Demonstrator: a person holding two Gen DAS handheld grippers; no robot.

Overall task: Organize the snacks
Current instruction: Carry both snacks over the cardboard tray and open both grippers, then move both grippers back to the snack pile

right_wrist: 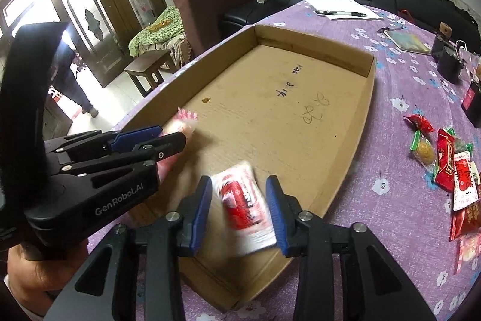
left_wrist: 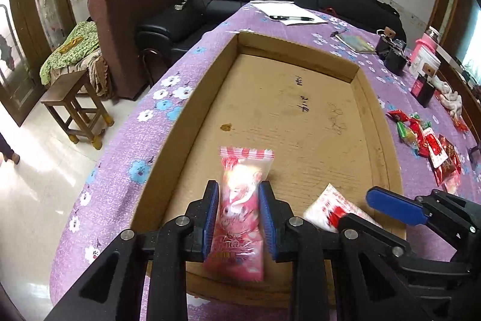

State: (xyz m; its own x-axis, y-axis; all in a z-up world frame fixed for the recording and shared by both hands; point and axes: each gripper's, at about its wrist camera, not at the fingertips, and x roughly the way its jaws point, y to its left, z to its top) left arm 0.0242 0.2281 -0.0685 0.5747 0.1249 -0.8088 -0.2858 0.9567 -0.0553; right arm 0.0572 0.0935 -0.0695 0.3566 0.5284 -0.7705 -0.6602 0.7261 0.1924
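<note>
A shallow cardboard tray (left_wrist: 303,56) lies on the purple flowered tablecloth; it also shows in the right wrist view (right_wrist: 354,140). My left gripper (left_wrist: 239,188) is shut on a pink snack packet (left_wrist: 240,212) and holds it over the tray's near end. My right gripper (right_wrist: 239,185) has a red-and-white snack packet (right_wrist: 245,206) between its blue pads, blurred, over the tray's near right part; the pads stand a little apart from its sides. The right gripper also shows in the left wrist view (left_wrist: 369,206), and the left gripper in the right wrist view (right_wrist: 168,134).
A pile of red and green snack packets (right_wrist: 451,164) lies on the cloth right of the tray, also in the left wrist view (left_wrist: 427,140). Paper and a pen (left_wrist: 288,15), a booklet, black boxes and a pink jar stand farther back. Sofas and a stool lie beyond the table's left edge.
</note>
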